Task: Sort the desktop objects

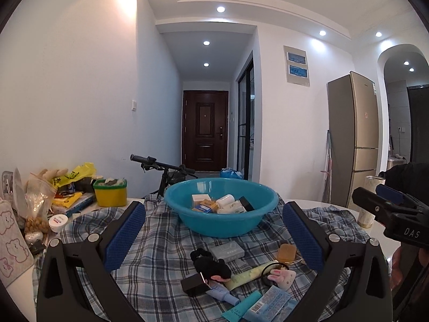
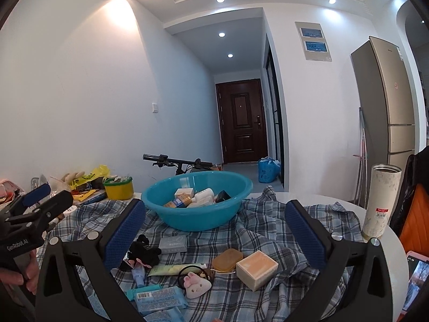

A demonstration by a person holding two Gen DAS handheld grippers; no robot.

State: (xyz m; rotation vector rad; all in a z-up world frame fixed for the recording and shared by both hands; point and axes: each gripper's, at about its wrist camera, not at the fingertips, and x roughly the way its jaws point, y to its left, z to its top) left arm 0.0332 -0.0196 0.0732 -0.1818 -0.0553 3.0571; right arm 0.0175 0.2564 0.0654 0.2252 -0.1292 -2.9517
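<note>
Blue packets (image 2: 161,299) lie nearest on the plaid cloth (image 2: 254,244), beside a tube (image 2: 174,269), amber soap (image 2: 227,259) and a box (image 2: 256,269). Both the left hand-held gripper (image 1: 214,230) and right hand-held gripper (image 2: 214,230) are spread wide, empty. Behind them a basin (image 2: 197,201) holds small items.

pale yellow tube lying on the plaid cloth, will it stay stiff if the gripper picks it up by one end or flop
The pale yellow tube looks flattened and soft-walled, so it would probably sag when held by one end. Lying flat on the wrinkled plaid cloth, it seems unlikely to roll. The hair tie overlaps its right end and may drag along.
</note>
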